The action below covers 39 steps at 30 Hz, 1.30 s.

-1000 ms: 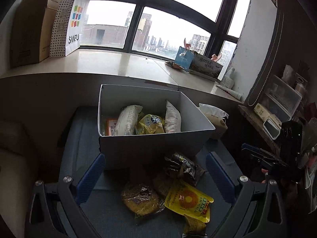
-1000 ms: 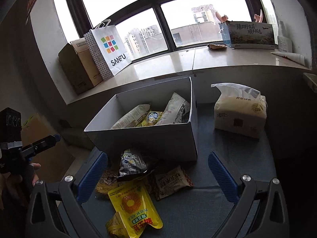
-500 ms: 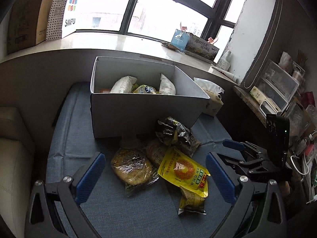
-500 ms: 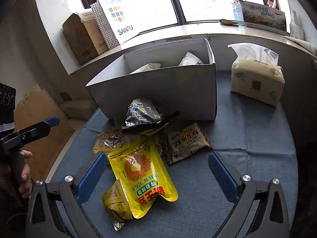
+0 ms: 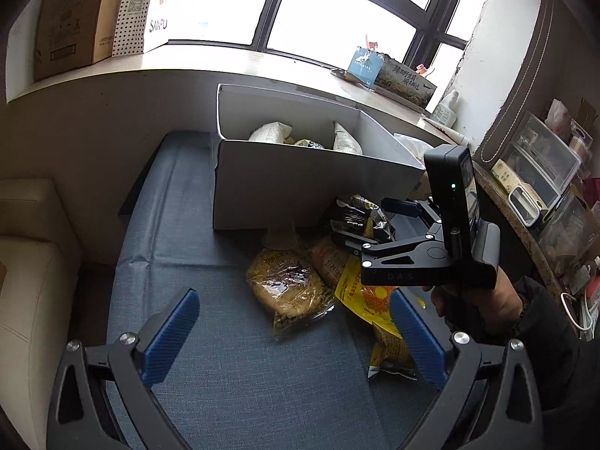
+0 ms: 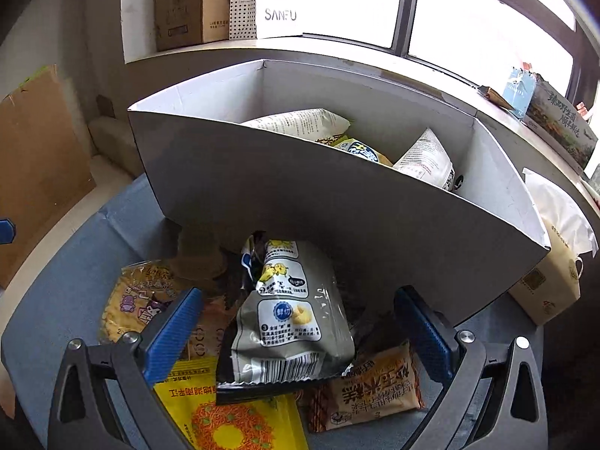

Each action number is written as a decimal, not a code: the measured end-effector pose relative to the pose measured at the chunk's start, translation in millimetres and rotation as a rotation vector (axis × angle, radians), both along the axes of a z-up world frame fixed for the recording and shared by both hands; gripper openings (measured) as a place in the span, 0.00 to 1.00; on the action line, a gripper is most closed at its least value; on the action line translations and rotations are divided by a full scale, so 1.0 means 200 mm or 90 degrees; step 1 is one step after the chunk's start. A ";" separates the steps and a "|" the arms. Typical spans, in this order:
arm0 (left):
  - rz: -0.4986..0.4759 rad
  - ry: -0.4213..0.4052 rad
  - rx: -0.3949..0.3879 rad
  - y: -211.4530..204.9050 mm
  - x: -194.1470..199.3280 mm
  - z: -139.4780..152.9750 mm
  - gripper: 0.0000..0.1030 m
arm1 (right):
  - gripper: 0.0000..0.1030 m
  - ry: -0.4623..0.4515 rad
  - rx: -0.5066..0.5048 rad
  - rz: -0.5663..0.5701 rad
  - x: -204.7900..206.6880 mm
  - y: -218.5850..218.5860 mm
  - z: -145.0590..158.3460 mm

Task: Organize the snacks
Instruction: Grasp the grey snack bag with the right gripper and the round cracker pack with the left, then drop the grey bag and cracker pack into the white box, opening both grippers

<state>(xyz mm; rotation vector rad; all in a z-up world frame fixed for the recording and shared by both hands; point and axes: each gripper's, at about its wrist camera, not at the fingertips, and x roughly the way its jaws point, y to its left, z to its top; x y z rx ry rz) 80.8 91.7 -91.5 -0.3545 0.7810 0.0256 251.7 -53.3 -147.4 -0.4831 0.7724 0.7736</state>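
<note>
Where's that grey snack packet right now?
In the right wrist view the grey snack packet lies atop the loose pile, just before the white box, between the right gripper's open jaws.

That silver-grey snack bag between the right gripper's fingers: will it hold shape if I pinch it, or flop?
The silver-grey snack bag looks puffed and crinkled, so it will probably crush and sag rather than stay stiff. Its glossy film may slip between the open right gripper fingers. It lies on the yellow packet, which could shift too.

Right tool (image 6: 298, 322) wide open, fingers either side of grey snack pkt (image 6: 292, 322) atop pile w/ yellow pkt (image 6: 232, 416), just in front of white box (image 6: 337, 206) on blue cushion (image 6: 56, 322).
</note>
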 end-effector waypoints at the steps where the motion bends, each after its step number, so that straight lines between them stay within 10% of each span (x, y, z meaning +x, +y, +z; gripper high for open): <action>1: 0.000 0.006 0.003 0.00 0.00 -0.01 1.00 | 0.89 0.015 0.002 -0.002 0.02 0.00 -0.01; 3: -0.002 0.022 0.010 0.01 0.01 -0.05 1.00 | 0.65 0.032 0.004 -0.015 0.05 -0.02 -0.03; 8: -0.036 0.051 0.032 -0.02 0.06 -0.12 1.00 | 0.58 0.057 0.035 -0.018 0.05 -0.12 0.03; 28: -0.216 0.148 0.157 -0.17 0.48 -0.44 1.00 | 0.58 0.160 0.194 -0.125 -0.13 -0.72 0.16; 33: -0.191 0.118 0.153 -0.13 0.43 -0.41 0.79 | 0.58 0.166 0.196 -0.116 -0.14 -0.71 0.15; 39: -0.137 0.083 0.114 -0.02 0.23 -0.35 0.77 | 0.58 0.162 0.203 -0.091 -0.18 -0.66 0.18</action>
